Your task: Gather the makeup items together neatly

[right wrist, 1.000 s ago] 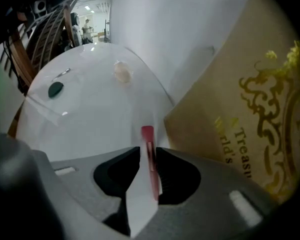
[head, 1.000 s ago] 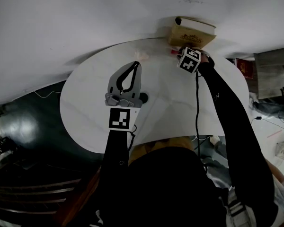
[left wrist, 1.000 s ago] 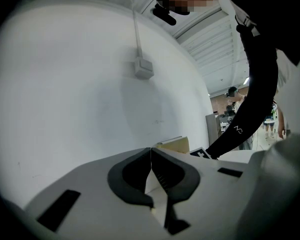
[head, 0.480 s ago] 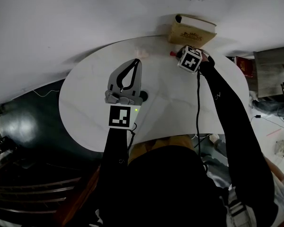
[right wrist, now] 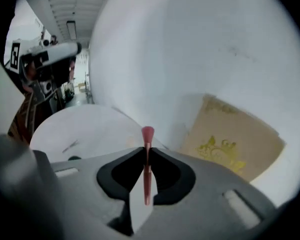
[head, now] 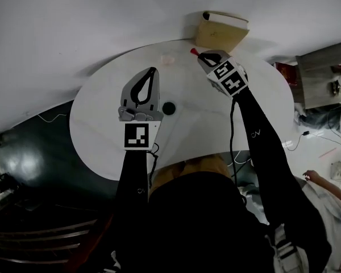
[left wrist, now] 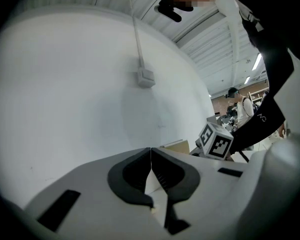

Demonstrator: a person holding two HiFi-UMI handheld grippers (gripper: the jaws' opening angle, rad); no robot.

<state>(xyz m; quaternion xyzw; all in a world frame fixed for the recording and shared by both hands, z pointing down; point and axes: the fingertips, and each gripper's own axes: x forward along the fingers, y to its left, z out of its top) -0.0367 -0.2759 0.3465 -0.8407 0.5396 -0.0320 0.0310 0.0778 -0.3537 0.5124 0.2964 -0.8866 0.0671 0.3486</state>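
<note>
A slim red makeup stick [right wrist: 147,164] with a flared pink tip stands upright between the pads of my right gripper [right wrist: 147,151], which is shut on it. From the head view, that right gripper [head: 200,54] hovers over the far side of the round white table [head: 102,135], the stick [head: 193,51] poking out past its tips. My left gripper [head: 153,69] hangs over the table's middle, shut and empty; in its own view the left gripper [left wrist: 150,150] has its pads touching. A small black round item [head: 169,107] and a small pale pink item [head: 168,60] lie on the table.
A tan cardboard box [head: 219,32] with gold print [right wrist: 235,139] leans against the white wall behind the table. A thin item [right wrist: 70,145] lies on the tabletop. A wall socket [left wrist: 145,77] sits on the wall. Dark floor lies to the left, clutter to the right.
My right gripper has taken hold of the red stick by the box and lifted it off the table, drawing back a little. The left gripper has stayed about where it was.
</note>
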